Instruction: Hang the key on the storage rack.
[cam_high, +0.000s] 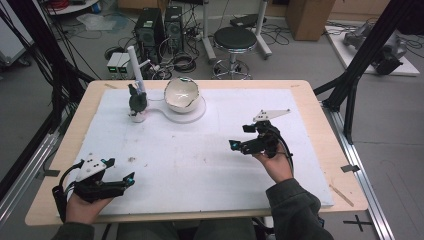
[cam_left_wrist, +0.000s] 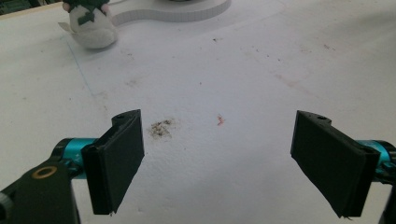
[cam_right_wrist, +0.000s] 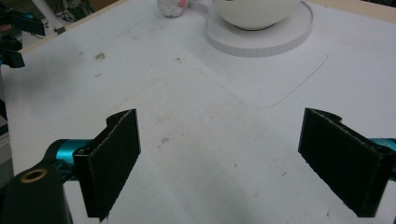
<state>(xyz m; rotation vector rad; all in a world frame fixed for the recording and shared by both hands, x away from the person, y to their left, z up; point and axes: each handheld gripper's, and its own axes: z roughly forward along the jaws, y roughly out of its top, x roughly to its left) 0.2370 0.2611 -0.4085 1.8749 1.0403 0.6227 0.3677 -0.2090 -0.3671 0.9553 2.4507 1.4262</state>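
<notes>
Both grippers hover over the white desk (cam_high: 210, 165) with fingers spread wide, holding nothing — left gripper (cam_high: 131, 179) near the front edge, right gripper (cam_high: 233, 145) mid-desk; the bowl (cam_high: 181, 94) sits at the far side

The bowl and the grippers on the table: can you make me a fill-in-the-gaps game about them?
1. The bowl sits on a round white ____.
2. The jaws of the left hand-held gripper stand wide ____.
3. The small toy stands to the ____ of the bowl in the high view.
4. Between the jaws of the right hand-held gripper there is ____ held.

Missing words: base; open; left; nothing
</notes>
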